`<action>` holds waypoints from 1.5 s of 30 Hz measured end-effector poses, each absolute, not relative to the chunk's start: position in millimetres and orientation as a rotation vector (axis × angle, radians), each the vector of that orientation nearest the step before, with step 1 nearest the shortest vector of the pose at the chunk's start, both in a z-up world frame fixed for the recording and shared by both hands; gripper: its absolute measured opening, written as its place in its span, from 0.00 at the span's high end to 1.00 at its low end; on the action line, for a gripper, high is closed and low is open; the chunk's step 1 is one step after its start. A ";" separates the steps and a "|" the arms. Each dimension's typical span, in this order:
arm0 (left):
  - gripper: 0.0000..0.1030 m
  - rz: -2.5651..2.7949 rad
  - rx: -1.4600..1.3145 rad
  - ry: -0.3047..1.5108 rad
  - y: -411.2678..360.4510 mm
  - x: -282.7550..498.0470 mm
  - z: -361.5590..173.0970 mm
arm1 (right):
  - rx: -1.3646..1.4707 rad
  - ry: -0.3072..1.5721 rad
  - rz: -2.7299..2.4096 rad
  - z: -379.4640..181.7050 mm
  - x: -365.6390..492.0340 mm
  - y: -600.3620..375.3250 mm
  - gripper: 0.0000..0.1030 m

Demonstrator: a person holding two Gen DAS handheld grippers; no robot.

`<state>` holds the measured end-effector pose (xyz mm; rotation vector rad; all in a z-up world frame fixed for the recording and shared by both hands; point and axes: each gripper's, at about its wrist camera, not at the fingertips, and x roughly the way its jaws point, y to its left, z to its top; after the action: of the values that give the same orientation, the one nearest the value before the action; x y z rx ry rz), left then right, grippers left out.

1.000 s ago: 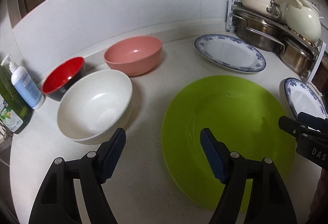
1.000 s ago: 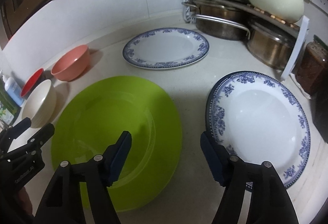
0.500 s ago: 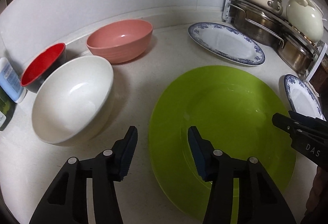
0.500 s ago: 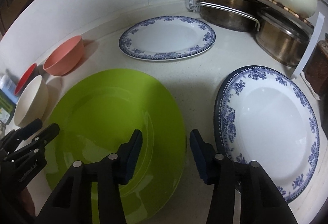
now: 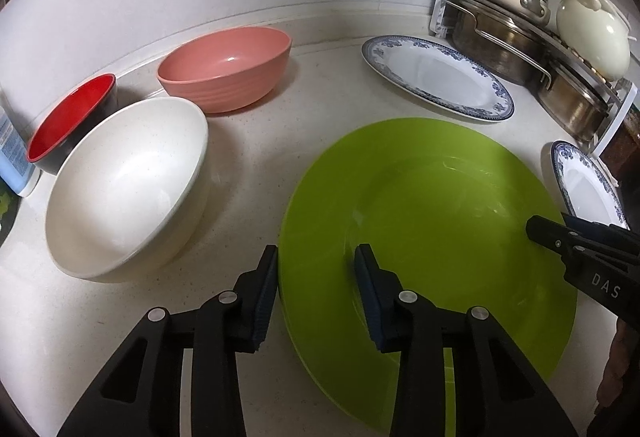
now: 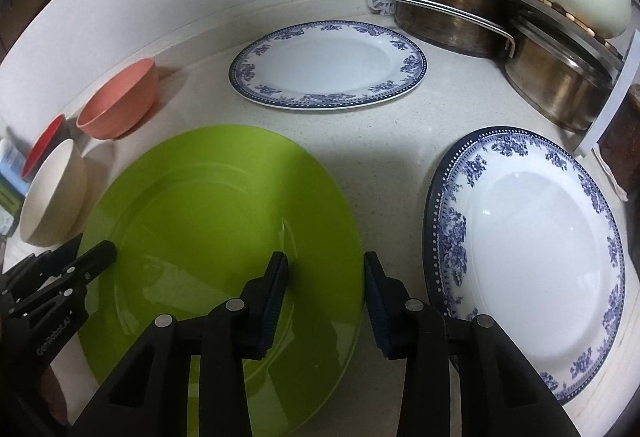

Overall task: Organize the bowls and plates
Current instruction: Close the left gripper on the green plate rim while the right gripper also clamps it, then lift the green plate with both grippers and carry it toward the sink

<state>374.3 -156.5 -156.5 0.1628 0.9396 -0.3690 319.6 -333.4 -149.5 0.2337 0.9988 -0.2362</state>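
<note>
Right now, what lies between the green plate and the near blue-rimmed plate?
Bare counter, plus one pad of the right gripper, closing astride the green plate rim. The near blue-rimmed plate lies apart; right wrist view.

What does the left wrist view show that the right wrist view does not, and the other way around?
Only the left wrist view shows the inside of the white bowl and the pink bowl.

Only the right wrist view shows the whole near blue-rimmed plate.

Both show the green plate, the far blue-rimmed plate, the pot rack, and both grippers. The left gripper and the right gripper are closing astride opposite edges of the green plate.
</note>
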 end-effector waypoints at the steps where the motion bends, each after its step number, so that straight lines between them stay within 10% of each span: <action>1: 0.63 -0.369 0.163 0.938 -156.3 373.7 -156.2 | 0.232 1.001 -0.236 -149.2 319.7 -333.3 0.62; 45: 0.64 -0.068 0.079 0.825 -10.0 254.6 -79.4 | 0.146 1.003 0.008 -67.1 254.7 -214.2 0.62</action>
<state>254.6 -10.0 -79.4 0.0787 0.8247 -0.0677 254.7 -214.2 -67.1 0.1459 1.0032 0.0081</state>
